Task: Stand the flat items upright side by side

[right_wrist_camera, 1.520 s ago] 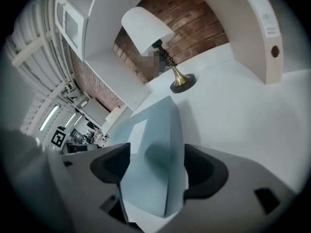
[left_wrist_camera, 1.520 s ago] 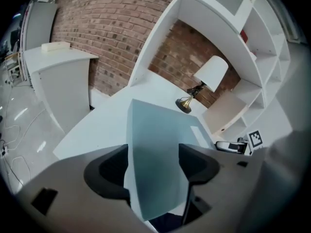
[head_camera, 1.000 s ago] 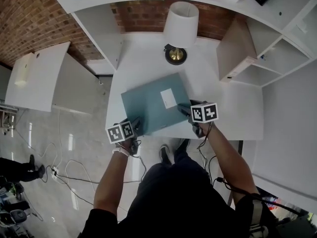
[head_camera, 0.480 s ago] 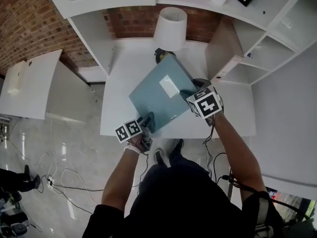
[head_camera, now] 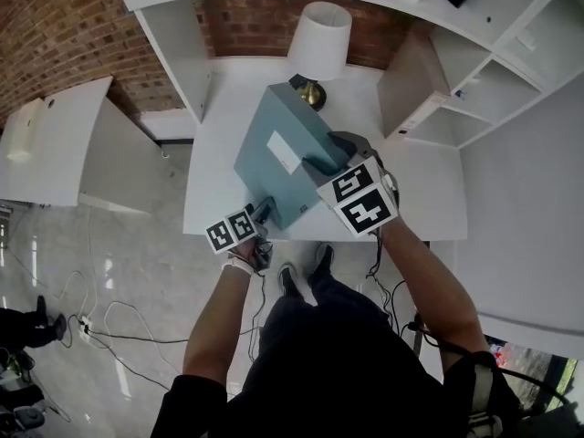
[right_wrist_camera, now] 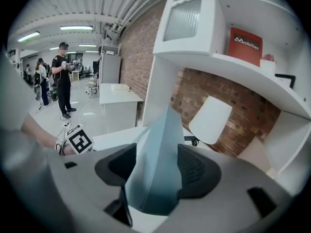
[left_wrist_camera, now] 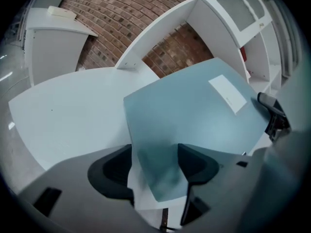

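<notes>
While tilted up at the desk's front edge, the teal folder is clamped by the left gripper and by the right gripper, whose jaws were just closing.

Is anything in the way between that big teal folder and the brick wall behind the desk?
Yes: a white-shaded lamp stands on the desk right behind the teal folder, by its raised far edge, between it and the brick wall. Nothing else shows there.

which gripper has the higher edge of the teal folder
The right gripper: it grips the teal folder by its raised edge, jaws just closing further on it, while the left gripper pinches its low corner.
</notes>
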A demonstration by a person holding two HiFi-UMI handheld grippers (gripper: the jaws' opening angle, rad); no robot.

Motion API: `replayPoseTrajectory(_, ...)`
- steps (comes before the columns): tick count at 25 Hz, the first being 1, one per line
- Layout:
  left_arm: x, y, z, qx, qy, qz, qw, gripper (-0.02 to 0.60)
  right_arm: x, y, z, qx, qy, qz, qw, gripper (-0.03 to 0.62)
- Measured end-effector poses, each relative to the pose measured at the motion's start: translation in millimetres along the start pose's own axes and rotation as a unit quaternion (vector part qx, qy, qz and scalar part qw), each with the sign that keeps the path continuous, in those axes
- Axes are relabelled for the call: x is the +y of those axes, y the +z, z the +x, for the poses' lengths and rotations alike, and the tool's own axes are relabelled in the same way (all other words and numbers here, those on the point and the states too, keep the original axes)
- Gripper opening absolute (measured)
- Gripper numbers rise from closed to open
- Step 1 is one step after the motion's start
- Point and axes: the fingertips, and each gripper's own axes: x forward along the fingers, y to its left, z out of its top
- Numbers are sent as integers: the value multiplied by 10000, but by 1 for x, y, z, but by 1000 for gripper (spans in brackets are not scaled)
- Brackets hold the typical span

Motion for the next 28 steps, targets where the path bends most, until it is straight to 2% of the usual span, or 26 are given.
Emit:
replayPoseTrajectory(3, -3, 0, -18, -75, -15, 166, 9998, 295, 26, 12, -3, -65, 197, -175, 9996, 264)
replayPoseTrajectory(8, -55, 9, -62, -587, -506, 770, 9940, 291, 61, 26, -11, -254, 658, 34, 9975, 259)
replayPoseTrajectory(9, -58, 9, -67, -645, -540, 819, 9931, 261, 66, 27, -13, -303, 698, 20, 9971, 256)
replayPoseTrajectory(14, -45, 4, -80, -883, -767, 346, 9925, 249, 95, 38, -21, -467, 919, -224, 9944, 258)
replayPoseTrajectory(17, -39, -4, -89, -951, -620, 361, 9929, 249, 114, 44, -26, -482, 1056, -503, 9920, 258)
replayPoseTrajectory(23, -28, -8, -112, -893, -90, 603, 9941, 249, 169, 62, -40, -725, 1209, -1101, 9839, 245)
replayPoseTrajectory(26, -24, -13, -126, -845, -86, 755, 9935, 249, 191, 62, -43, -786, 1038, -1370, 9820, 244)
replayPoseTrajectory(28, -22, -13, -132, -816, -116, 892, 9926, 249, 198, 65, -47, -954, 1041, -1272, 9818, 244)
